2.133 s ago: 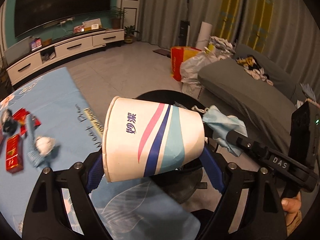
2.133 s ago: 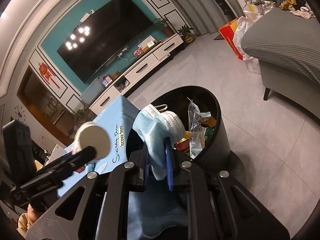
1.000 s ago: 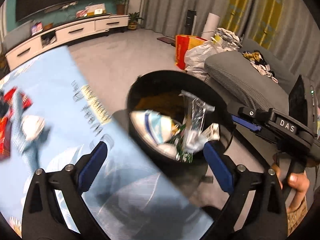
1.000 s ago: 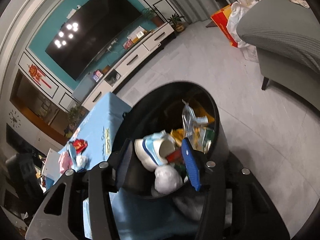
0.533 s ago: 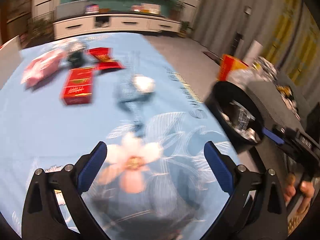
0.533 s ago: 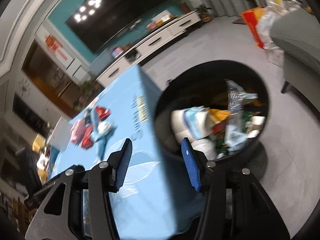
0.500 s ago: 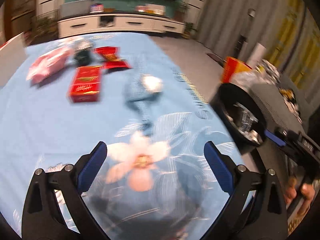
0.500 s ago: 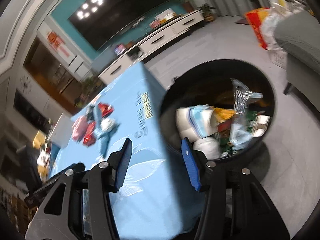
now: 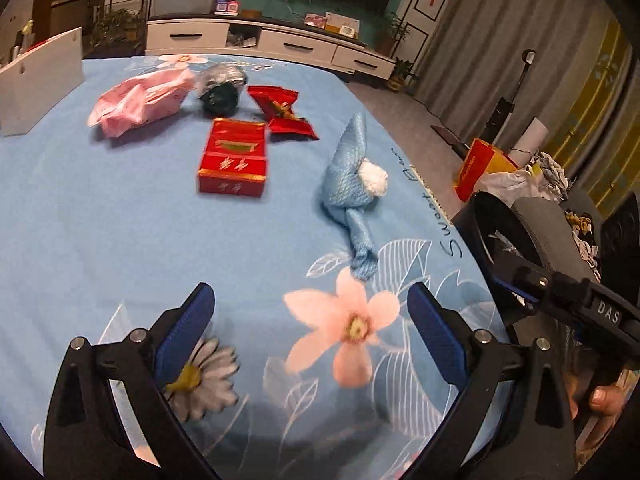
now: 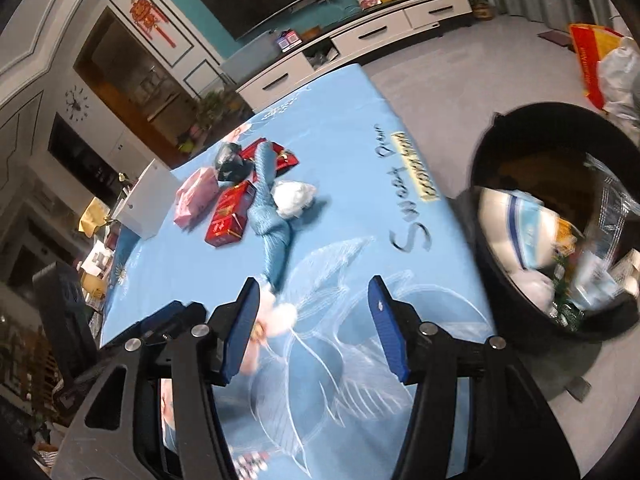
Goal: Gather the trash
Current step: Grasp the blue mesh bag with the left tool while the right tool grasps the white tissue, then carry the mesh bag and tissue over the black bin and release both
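- The trash left for you lies on the desk [image 9: 100, 240], which is covered in a light blue floral cloth: a red box [image 9: 233, 161], a red wrapper [image 9: 282, 114] behind it, a pink packet [image 9: 138, 102], a dark crumpled bag [image 9: 221, 92], and a twisted blue cloth [image 9: 352, 184] with a white wad [image 9: 373, 177] touching its right side.
- The black bin [image 10: 532, 248] stands on the floor just off the desk's edge, with the paper cup [image 10: 508, 220] and other scraps inside it.
- Two seconds ago your left hand-held gripper [image 9: 310, 320] pinched that paper cup and your right hand-held gripper [image 10: 314, 308] pinched a blue mask over the bin; both are now empty, and the cup lies in the bin.
- Since then both views have swung away from the bin toward the desk; a second ago the bin filled the middle of each view, and now it sits at the right edge.
- Both hand-held grippers point downward at a slant over the near part of the cloth, above the printed flowers, well short of the trash pile.
- Your left hand-held gripper has its jaws spread wide, nothing between them, touching nothing.
- Your right hand-held gripper's jaws stand apart and are opening, with only the cloth showing between the blue pads [image 10: 386, 320].
- In the left wrist view your right hand [image 9: 600, 404] shows at the lower right, fingers wrapped around the handle.
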Available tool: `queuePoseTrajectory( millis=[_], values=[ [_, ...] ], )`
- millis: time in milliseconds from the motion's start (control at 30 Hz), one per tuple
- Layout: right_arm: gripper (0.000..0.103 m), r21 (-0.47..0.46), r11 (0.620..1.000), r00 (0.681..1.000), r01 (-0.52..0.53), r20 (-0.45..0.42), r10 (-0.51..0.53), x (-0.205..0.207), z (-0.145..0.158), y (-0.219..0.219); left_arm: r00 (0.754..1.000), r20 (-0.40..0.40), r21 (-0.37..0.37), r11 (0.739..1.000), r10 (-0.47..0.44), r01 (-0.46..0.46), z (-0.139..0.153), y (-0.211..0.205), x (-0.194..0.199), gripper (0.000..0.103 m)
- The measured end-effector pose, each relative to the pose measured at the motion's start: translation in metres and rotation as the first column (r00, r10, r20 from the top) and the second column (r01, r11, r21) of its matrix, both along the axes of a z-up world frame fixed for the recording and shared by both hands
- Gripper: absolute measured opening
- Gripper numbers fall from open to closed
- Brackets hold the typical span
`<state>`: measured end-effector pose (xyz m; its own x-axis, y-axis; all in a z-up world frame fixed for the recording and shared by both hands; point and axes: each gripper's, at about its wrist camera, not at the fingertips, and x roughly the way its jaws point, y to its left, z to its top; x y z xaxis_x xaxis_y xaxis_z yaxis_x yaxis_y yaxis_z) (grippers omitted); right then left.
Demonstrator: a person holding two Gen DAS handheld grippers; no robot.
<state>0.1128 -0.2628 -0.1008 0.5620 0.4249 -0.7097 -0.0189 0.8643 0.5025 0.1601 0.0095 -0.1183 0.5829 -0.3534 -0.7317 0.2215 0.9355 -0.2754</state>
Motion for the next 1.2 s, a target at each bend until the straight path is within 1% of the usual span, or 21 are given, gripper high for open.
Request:
queuePoseTrajectory(
  millis=[100, 133, 167, 233, 367, 400, 433, 467, 533, 600, 633, 667, 700, 733, 767, 833, 900, 1000, 1200],
  values=[
    [0.056, 0.013, 1.000, 1.000, -0.013, -0.006, 0.013, 0.022, -0.004, 0.003, 1.000, 0.000, 0.003, 1.000, -0.014, 0.014, -0.004, -0.013, 0.018, 0.093],
    [0.056, 0.015, 1.000, 1.000, -0.017, -0.012, 0.017, 0.030, -0.005, 0.003, 1.000, -0.007, 0.004, 1.000, -0.018, 0.019, -0.006, -0.019, 0.025, 0.088],
    [0.056, 0.014, 1.000, 1.000, -0.022, -0.012, 0.022, 0.037, -0.005, 0.003, 1.000, -0.012, 0.002, 1.000, -0.024, 0.024, -0.008, -0.023, 0.031, 0.086],
    [0.056, 0.019, 0.999, 0.999, -0.038, -0.011, 0.038, 0.055, -0.008, 0.004, 0.999, -0.024, 0.006, 1.000, -0.029, 0.029, -0.013, -0.032, 0.046, 0.084],
    [0.056, 0.069, 0.996, 0.997, -0.064, -0.039, 0.066, 0.086, -0.020, 0.007, 0.999, -0.033, 0.001, 0.999, -0.035, 0.035, -0.020, -0.045, 0.064, 0.078],
    [0.056, 0.075, 0.995, 0.996, -0.067, -0.048, 0.071, 0.092, -0.023, 0.008, 0.999, -0.030, 0.014, 0.999, -0.032, 0.033, -0.023, -0.048, 0.070, 0.076],
    [0.056, 0.079, 0.994, 0.995, -0.074, -0.060, 0.079, 0.097, -0.027, 0.009, 0.999, -0.031, 0.019, 0.999, -0.029, 0.029, -0.024, -0.049, 0.073, 0.071],
    [0.056, 0.084, 0.994, 0.994, -0.076, -0.069, 0.082, 0.102, -0.030, 0.010, 0.999, -0.034, 0.019, 0.999, -0.025, 0.026, -0.026, -0.050, 0.077, 0.068],
    [0.056, 0.086, 0.992, 0.992, -0.088, -0.087, 0.096, 0.109, -0.037, 0.014, 1.000, -0.026, 0.015, 1.000, -0.015, 0.015, -0.028, -0.050, 0.082, 0.065],
    [0.056, 0.108, 0.989, 0.989, -0.104, -0.090, 0.114, 0.114, -0.041, 0.018, 1.000, -0.016, 0.020, 1.000, -0.015, 0.015, -0.029, -0.052, 0.086, 0.061],
    [0.050, 0.113, 0.987, 0.988, -0.115, -0.090, 0.126, 0.114, -0.042, 0.021, 1.000, -0.014, 0.021, 1.000, -0.016, 0.016, -0.029, -0.052, 0.087, 0.052],
    [0.038, 0.115, 0.986, 0.988, -0.120, -0.087, 0.130, 0.115, -0.042, 0.022, 1.000, -0.017, 0.011, 1.000, -0.026, 0.026, -0.030, -0.053, 0.088, 0.040],
    [0.032, 0.117, 0.986, 0.988, -0.123, -0.083, 0.133, 0.114, -0.042, 0.023, 1.000, -0.017, 0.010, 1.000, -0.027, 0.027, -0.030, -0.052, 0.088, 0.037],
    [0.021, 0.116, 0.985, 0.988, -0.125, -0.080, 0.135, 0.113, -0.042, 0.023, 1.000, -0.013, 0.013, 1.000, -0.023, 0.023, -0.030, -0.053, 0.088, 0.036],
    [0.013, 0.116, 0.985, 0.988, -0.126, -0.075, 0.136, 0.115, -0.041, 0.024, 1.000, -0.011, 0.013, 1.000, -0.026, 0.026, -0.030, -0.053, 0.087, 0.035],
    [0.007, 0.129, 0.983, 0.989, -0.128, -0.057, 0.136, 0.112, -0.038, 0.022, 0.999, -0.003, 0.018, 0.999, -0.033, 0.033, -0.029, -0.052, 0.084, 0.033],
    [0.006, 0.114, 0.989, 0.994, -0.097, -0.037, 0.102, 0.107, -0.031, 0.017, 0.999, 0.003, 0.013, 0.999, -0.032, 0.032, -0.028, -0.049, 0.081, 0.032],
    [0.005, 0.120, 0.991, 0.999, -0.050, 0.003, 0.050, 0.096, -0.019, 0.004, 1.000, 0.010, -0.003, 1.000, -0.024, 0.024, -0.023, -0.043, 0.076, 0.031],
    [0.005, 0.107, 0.994, 0.998, -0.017, 0.056, 0.011, 0.061, 0.002, -0.013, 1.000, 0.025, -0.026, 1.000, -0.014, 0.014, -0.010, -0.031, 0.057, 0.031]
  ],
)
